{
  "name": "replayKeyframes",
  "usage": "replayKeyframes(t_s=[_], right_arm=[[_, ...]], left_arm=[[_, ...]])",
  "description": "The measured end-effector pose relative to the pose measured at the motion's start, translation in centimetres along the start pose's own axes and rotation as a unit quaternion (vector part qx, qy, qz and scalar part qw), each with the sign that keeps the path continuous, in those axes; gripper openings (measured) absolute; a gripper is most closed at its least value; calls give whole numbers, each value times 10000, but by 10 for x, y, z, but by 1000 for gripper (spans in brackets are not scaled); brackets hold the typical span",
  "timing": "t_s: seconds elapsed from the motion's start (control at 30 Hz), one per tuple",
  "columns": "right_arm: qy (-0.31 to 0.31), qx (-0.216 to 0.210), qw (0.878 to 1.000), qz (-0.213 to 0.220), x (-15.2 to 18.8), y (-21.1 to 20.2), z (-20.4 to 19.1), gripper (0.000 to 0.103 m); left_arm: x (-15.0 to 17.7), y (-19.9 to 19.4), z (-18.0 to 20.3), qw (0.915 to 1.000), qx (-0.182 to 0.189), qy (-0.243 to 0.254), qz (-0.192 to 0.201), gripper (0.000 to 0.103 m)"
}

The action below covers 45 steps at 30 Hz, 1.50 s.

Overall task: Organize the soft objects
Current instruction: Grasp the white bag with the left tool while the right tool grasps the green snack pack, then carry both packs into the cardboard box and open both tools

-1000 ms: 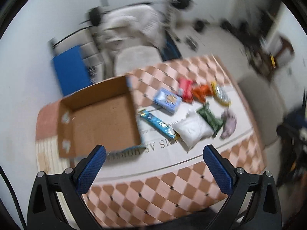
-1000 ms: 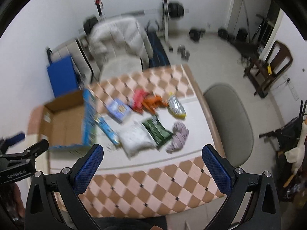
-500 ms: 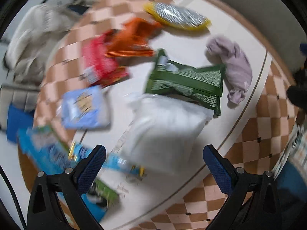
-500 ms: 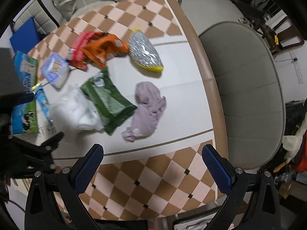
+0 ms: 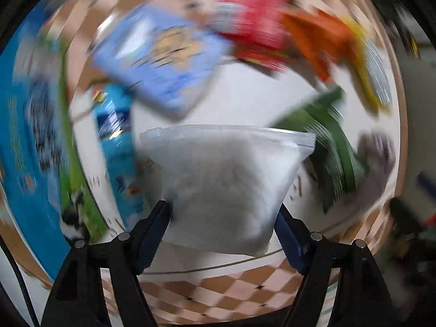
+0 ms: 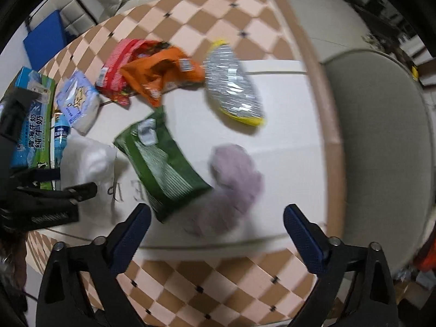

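1. Left gripper (image 5: 223,215) straddles the clear white-filled bag (image 5: 227,182); blue pads sit at both side edges of the bag, touching it. Cannot tell if it's a firm pinch, the frame is motion-blurred.
2. Same bag in the right wrist view (image 6: 87,163), at the left of the white cloth strip, with the left gripper's black frame over its near edge.
3. Right gripper (image 6: 216,231) spread wide, nothing between the fingers, hovering above the purple cloth (image 6: 231,188) and the near end of the green packet (image 6: 160,160).
4. Green packet lies just right of the bag, purple cloth just right of the packet.
5. Farther back: light blue tissue pack (image 6: 77,103), red packet (image 6: 120,65), orange packet (image 6: 158,75) overlapping the red one, silver-yellow packet (image 6: 233,87).
6. Blue tube pack (image 6: 60,139) lies between the bag and the milk carton box (image 6: 31,120) at the left edge.
7. All sit on the checkered table (image 6: 190,286); grey chair (image 6: 381,150) right of it.
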State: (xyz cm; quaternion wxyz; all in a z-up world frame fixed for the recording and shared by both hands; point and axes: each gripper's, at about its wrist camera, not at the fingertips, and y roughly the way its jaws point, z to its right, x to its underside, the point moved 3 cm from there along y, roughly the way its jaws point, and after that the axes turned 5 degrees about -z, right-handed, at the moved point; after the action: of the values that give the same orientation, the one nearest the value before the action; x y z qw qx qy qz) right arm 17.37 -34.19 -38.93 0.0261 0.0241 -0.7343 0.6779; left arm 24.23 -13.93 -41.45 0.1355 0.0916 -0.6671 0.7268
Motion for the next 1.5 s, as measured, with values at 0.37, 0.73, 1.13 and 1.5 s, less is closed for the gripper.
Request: replayKeyframes(t_s=[0.37, 0.73, 1.13, 1.5], right_arm=[[-19, -411, 9962, -767, -34, 51, -40, 50], [303, -259, 9943, -989, -25, 44, -30, 46], [171, -823, 9955, -427, 35, -84, -37, 34], [-739, -1195, 9891, 438, 22, -202, -192, 34]], left_arm=[[-12, 11, -18, 9996, 122, -109, -222, 84], [19, 19, -29, 9996, 72, -253, -107, 73], [96, -100, -53, 9944, 425, -121, 964, 71], [111, -233, -163, 9803, 519, -581, 1817, 71]])
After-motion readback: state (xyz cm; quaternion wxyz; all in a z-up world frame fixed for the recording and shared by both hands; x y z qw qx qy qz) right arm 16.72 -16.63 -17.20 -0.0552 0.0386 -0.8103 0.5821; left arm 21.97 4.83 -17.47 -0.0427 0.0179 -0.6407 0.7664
